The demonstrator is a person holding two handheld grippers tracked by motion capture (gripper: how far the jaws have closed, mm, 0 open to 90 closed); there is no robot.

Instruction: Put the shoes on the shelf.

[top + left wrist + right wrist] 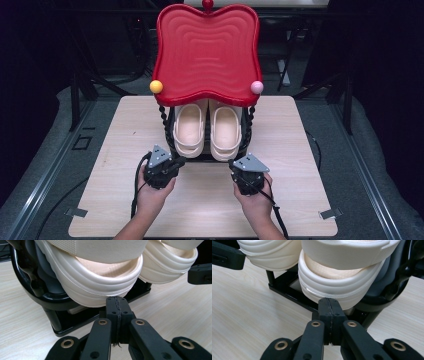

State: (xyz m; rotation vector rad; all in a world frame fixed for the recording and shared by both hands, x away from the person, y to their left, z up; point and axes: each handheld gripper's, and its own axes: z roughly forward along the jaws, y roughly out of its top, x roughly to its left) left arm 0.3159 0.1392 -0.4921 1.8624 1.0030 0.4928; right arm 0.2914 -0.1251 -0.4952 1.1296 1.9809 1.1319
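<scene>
A pair of cream clog sandals rests on a black rack under a red wavy tray top. The left sandal and right sandal lie heel toward me. My left gripper is shut with nothing in it, its tips just short of the left sandal's heel. My right gripper is also shut and empty, close under the right sandal's heel. Each is held in a hand near the table's front.
The black rack's base frame and beaded posts stand on the light wooden table. A yellow ball and a pink ball cap the tray's corners. Dark floor and stands surround the table.
</scene>
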